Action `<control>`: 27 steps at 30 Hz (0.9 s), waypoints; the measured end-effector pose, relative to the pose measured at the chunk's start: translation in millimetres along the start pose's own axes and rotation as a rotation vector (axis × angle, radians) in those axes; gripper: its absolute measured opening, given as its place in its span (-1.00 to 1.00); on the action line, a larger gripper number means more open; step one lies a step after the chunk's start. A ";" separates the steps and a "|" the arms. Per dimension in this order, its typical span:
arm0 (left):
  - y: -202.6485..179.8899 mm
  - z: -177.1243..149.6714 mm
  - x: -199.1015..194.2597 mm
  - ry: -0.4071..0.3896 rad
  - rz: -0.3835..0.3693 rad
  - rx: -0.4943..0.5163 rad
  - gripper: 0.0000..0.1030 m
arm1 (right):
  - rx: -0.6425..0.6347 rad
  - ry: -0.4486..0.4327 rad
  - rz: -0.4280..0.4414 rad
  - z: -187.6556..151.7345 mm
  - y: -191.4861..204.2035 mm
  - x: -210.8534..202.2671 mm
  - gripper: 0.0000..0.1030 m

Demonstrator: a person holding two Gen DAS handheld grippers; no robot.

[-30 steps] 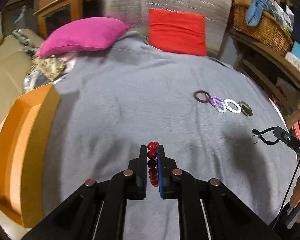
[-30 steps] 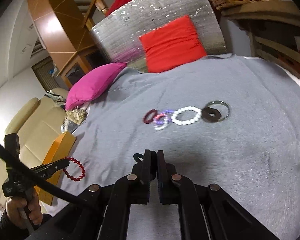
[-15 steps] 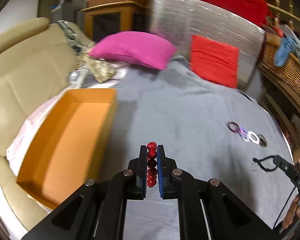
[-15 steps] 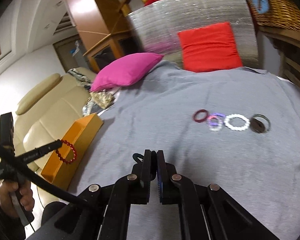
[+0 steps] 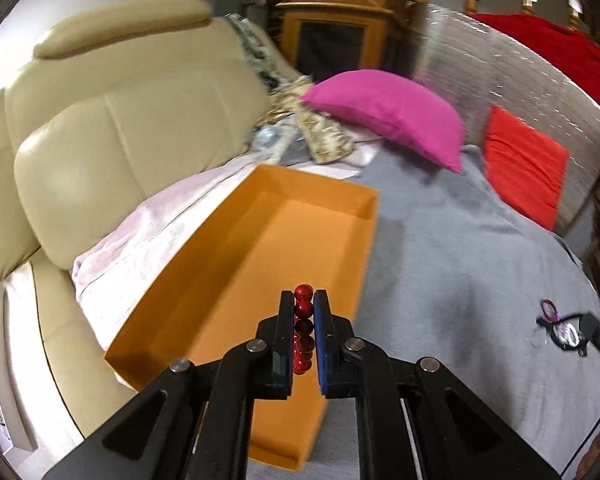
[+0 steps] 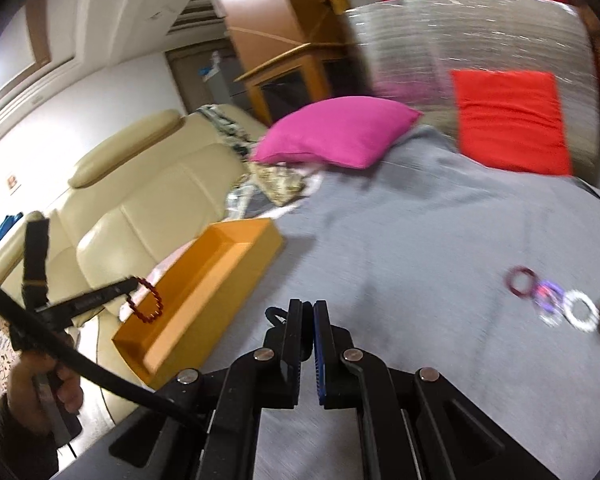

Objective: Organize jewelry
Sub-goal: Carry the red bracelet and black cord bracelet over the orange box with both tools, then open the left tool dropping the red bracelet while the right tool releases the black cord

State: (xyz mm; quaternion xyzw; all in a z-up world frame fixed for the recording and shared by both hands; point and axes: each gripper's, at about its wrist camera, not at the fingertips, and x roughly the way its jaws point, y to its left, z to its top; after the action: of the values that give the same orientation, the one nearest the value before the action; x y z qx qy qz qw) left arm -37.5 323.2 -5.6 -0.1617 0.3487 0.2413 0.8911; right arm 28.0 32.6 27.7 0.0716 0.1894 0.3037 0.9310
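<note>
Clamped on red bead bracelet (image 5: 303, 328), left gripper (image 5: 304, 320) jaws; w/ right gripper (image 6: 308, 332) jaws pressed together on a thin black loop (image 6: 275, 315), prob. a hair tie. Since 1 s ago, swung from mid-blanket to over orange box (image 5: 236, 280), so drop looks near. Bracelet hangs btwn pads, above box's near end. Other rings (image 6: 556, 304) lie on grey blanket (image 6: 420, 240), well apart from both.

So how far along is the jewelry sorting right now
Nothing looks done yet: the orange box shows only a bare floor. In hand: the left tongs grip the red bead bracelet above the box, and the right tongs pinch a dark loop. Left: four pieces lie on the gray blanket.
</note>
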 end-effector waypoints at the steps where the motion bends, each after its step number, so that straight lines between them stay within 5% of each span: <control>1: 4.1 -0.2 2.1 0.006 0.006 -0.009 -0.82 | -0.010 0.003 0.013 3.9 8.0 8.6 -0.88; 14: 36.9 -13.5 46.2 0.100 0.048 -0.066 -0.82 | -0.136 0.141 0.134 51.9 118.3 180.8 -0.88; 22: 50.0 -25.5 73.6 0.160 0.071 -0.067 -0.82 | -0.237 0.373 0.031 32.2 145.7 290.4 -0.88; 27: 56.1 -30.5 84.8 0.184 0.086 -0.072 -0.82 | -0.310 0.511 -0.109 19.2 140.6 309.7 -0.89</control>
State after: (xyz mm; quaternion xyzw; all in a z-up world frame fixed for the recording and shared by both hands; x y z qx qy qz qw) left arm -30.2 382.8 -93.1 -0.2000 0.4269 0.2755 0.8378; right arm 190.3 329.0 -15.5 -0.1605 0.3726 0.2866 0.8679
